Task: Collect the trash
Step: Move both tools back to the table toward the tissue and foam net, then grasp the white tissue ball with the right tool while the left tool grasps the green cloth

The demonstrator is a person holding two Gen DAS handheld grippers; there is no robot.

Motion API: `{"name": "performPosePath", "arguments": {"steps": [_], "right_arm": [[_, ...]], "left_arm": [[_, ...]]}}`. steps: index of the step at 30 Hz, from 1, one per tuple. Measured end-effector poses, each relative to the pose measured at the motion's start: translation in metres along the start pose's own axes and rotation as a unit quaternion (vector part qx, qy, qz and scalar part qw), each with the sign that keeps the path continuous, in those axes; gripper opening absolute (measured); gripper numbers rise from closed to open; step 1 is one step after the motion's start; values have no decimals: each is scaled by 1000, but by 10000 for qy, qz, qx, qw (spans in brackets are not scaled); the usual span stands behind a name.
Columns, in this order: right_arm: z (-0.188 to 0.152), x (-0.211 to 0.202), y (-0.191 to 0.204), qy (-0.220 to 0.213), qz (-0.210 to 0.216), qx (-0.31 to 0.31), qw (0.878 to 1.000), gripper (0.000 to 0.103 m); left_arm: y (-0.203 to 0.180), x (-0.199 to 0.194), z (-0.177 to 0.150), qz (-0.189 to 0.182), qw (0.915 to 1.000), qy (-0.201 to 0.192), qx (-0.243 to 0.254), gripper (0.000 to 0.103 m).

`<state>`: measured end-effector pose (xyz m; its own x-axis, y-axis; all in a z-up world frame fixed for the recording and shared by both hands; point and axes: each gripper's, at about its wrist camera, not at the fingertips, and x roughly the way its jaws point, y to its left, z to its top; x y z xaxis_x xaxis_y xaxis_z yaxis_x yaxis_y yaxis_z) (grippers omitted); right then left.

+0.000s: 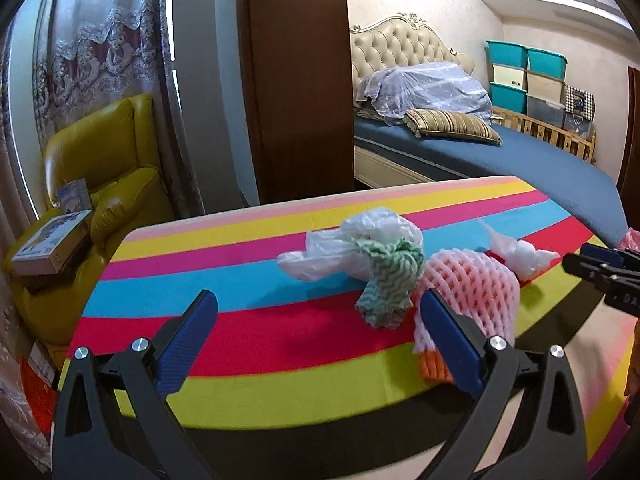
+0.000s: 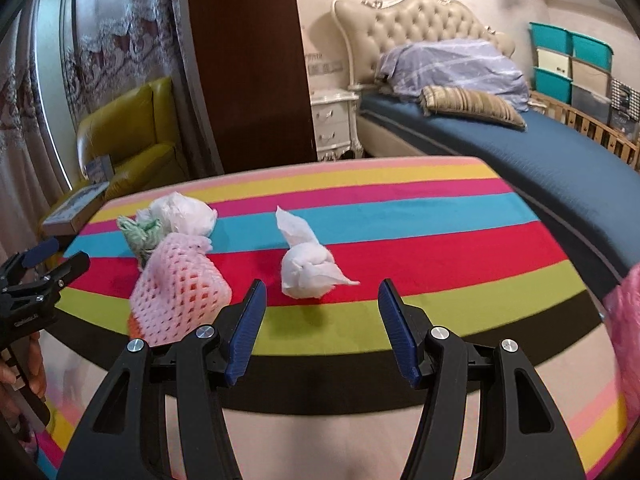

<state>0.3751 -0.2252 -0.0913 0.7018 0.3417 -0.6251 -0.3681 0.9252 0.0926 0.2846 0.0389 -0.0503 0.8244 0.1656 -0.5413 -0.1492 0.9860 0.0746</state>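
Several pieces of trash lie on the rainbow-striped table (image 1: 248, 280): a clear plastic bag (image 1: 352, 240), a green-and-white cloth (image 1: 390, 284), a pink foam net sleeve (image 1: 476, 292) with something orange under it, and a crumpled white tissue (image 1: 524, 258). My left gripper (image 1: 320, 304) is open and empty, its right finger just in front of the foam net. In the right wrist view the white tissue (image 2: 308, 272) sits just beyond my open, empty right gripper (image 2: 322, 292). The foam net (image 2: 180, 292), cloth (image 2: 142, 232) and plastic bag (image 2: 188, 216) lie to its left.
A yellow armchair (image 1: 104, 168) with boxes stands left of the table and a brown wardrobe (image 1: 296, 80) behind it. A bed (image 2: 540, 160), a white nightstand (image 2: 334, 120) and stacked storage bins (image 1: 524, 76) lie beyond. A pink plastic bag (image 2: 624, 312) shows at the right edge.
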Motion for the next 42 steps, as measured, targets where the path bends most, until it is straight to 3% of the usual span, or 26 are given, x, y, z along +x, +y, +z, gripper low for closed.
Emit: {"name": "performPosePath", "arguments": {"steps": [13,14,16,19,25,27,28,32,42], "right_arm": [[21,67,7,689,161,-115,9974,56],[20,68,7,699,162,-145,9973,55],[18,69,10,745,194,-202,9968,37],[19,61,9,511,161,-189,9984,31],[18,54,9,340,49,-194,9992,30],[18,55,6,371,60,-111,9992,30],[17,55,5,375,69,-78,9992,30],[17,55,3,388,105,-10,9992,30],[6,33,12,209,141,-69,9997,30]], "left_arm": [[-19,47,21,-378,9988,286,114,96],[-18,49,22,-401,9987,303,80,95],[-16,52,25,-450,9984,336,-12,94],[-19,60,28,-551,9976,421,-66,87],[-28,73,29,-749,9953,615,-11,67],[-32,74,29,-853,9941,670,47,32],[-35,73,29,-927,9933,688,78,28],[-38,58,27,-964,9940,497,134,24],[-40,11,12,-651,9972,152,329,24]]}}
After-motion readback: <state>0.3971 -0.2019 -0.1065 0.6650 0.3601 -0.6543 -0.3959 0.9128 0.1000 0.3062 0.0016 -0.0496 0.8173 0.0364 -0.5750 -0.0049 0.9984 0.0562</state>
